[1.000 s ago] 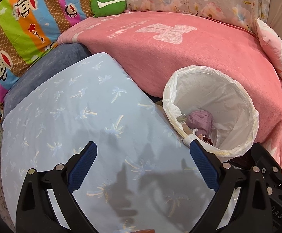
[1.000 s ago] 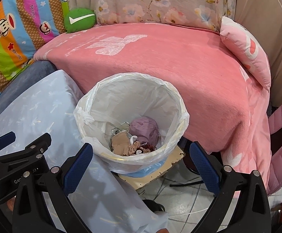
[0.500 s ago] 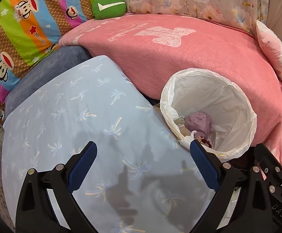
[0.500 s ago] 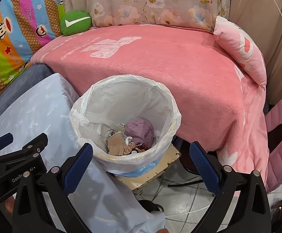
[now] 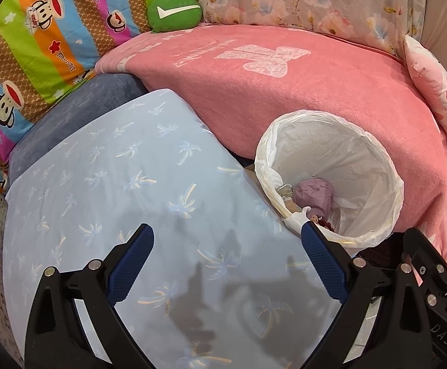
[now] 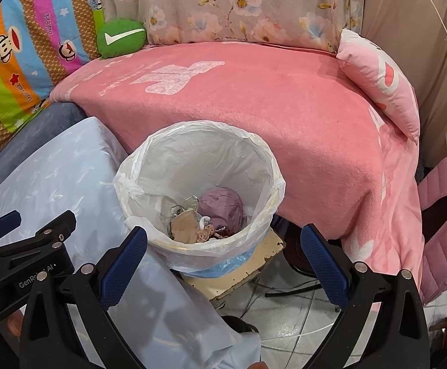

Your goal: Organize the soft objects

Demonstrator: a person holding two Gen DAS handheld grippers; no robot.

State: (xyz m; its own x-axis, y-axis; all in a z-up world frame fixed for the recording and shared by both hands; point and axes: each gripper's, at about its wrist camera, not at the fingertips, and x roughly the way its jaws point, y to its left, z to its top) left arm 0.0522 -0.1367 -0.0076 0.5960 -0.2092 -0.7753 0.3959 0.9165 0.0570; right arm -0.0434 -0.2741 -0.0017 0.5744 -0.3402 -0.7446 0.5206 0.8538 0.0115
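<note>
Both grippers — left gripper (image 5: 226,255) low over the pale blue pillow (image 5: 125,184), right gripper (image 6: 223,255) before the lined bin (image 6: 199,184) — hold jaws wide apart, empty; green cushion (image 5: 174,12) sits upper left.

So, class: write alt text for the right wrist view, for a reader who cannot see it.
The open right gripper hovers empty above a white-lined bin holding a purple bundle, beside a pink blanket and pale blue cloth.
</note>
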